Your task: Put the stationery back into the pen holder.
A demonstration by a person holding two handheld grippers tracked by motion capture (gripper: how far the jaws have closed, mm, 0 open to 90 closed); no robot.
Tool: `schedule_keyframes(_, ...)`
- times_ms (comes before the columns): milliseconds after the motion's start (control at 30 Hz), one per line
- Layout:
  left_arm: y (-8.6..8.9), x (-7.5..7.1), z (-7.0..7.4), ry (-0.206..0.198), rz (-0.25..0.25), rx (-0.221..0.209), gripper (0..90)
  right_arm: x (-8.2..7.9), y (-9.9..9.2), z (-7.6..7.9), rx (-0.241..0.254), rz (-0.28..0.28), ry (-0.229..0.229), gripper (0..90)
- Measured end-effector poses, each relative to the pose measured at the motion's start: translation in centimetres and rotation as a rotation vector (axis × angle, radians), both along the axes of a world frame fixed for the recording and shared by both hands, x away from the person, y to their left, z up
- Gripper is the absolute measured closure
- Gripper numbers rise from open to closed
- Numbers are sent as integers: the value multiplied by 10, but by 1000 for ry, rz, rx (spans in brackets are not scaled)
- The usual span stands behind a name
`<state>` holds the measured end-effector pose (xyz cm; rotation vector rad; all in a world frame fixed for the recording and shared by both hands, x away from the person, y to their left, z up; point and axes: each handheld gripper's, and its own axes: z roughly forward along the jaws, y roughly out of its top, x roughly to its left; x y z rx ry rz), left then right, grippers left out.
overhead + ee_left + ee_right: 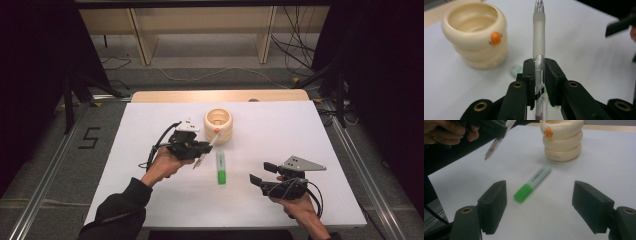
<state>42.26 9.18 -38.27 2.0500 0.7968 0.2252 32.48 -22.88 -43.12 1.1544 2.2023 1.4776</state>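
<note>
Cream-coloured duck-shaped pen holder [218, 125] sits at centre-back of the white table [150, 200] in high view, cavity looks empty. Left gripper [207, 148] just beside it, raised off the table, pinching a clear pen [209, 145] that slants from the holder's front down toward the person; left hand [165, 162] wraps the gripper body, dark sleeve behind. Green highlighter [221, 168] lies flat between the two grippers. Right gripper [260, 172] low near the front-right, jaws spread, nothing betw. them.

Left gripper view: jaws pressed on the pen's barrel, frosted grip section sticking out past the pads [550, 75]; holder at upper left w/ orange beak, apart from the pen.

Right gripper view: jaws wide apart over bare table, highlighter lying ahead, untouched; holder beyond it.
</note>
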Motion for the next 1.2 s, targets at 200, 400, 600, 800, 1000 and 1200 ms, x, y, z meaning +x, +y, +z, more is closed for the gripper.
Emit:
schedule_keyframes(200,5,21,13,-57,123,-138,788,0,0,-1,7,1,-3,289)
schedule_keyframes(400,3,42,23,-76,182,-203,788,1,0,-1,11,-1,-7,289)
schedule_keyframes(600,-7,59,27,-95,221,-218,789,0,-1,-1,9,-1,-1,289)
schedule_keyframes(800,-18,69,26,-117,253,-218,788,0,-2,-1,13,3,-9,288)
schedule_keyframes(1000,-25,80,25,-138,267,-230,788,0,-1,-1,14,4,-5,289)
schedule_keyframes(1200,-31,90,19,-142,291,-255,788,0,-1,-1,18,6,-5,289)
